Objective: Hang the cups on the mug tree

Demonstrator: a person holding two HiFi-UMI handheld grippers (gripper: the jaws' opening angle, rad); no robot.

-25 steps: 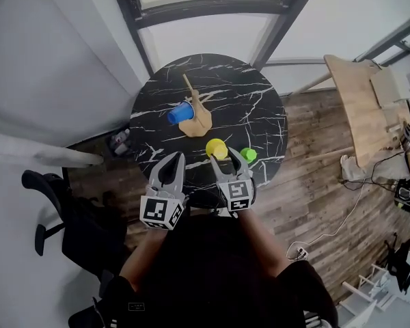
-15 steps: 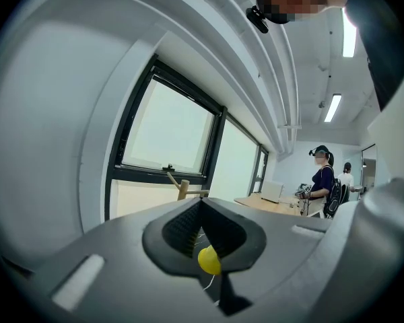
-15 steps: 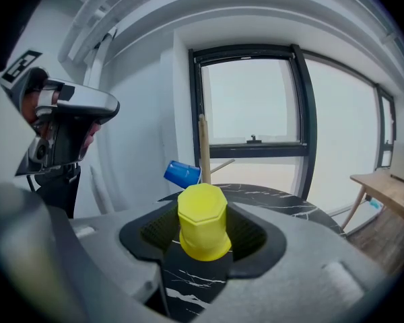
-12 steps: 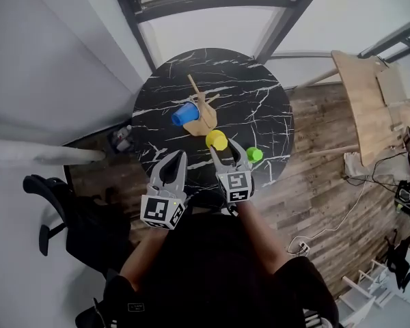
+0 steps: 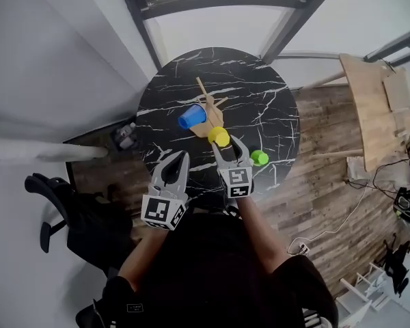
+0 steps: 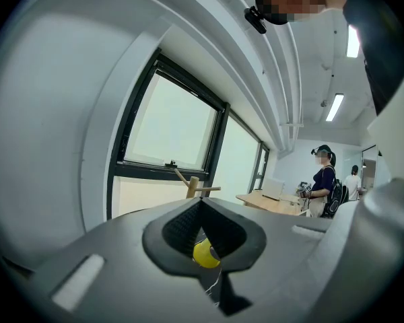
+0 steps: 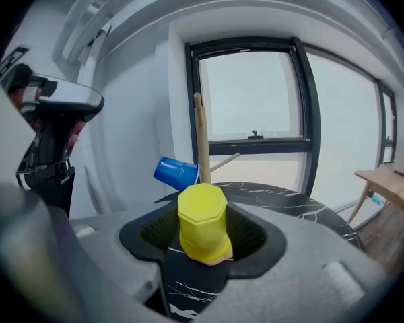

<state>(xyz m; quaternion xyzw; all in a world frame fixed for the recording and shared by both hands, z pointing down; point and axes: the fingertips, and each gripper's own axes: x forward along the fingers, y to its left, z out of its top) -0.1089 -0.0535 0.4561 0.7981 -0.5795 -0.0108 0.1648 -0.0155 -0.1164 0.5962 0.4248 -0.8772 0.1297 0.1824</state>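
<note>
Black marble table (image 5: 260, 94) carries the mug tree (image 5: 212, 108), with a blue cup (image 5: 190, 117) hung on a left peg. Just in front of the tree's base, the yellow cup (image 7: 203, 222) sits upside down, clamped between the wide-spread jaws of the right gripper (image 5: 227, 147). A green cup (image 5: 260, 158) stands to the right. The left gripper (image 5: 178, 157) hovers closed and empty.
</note>
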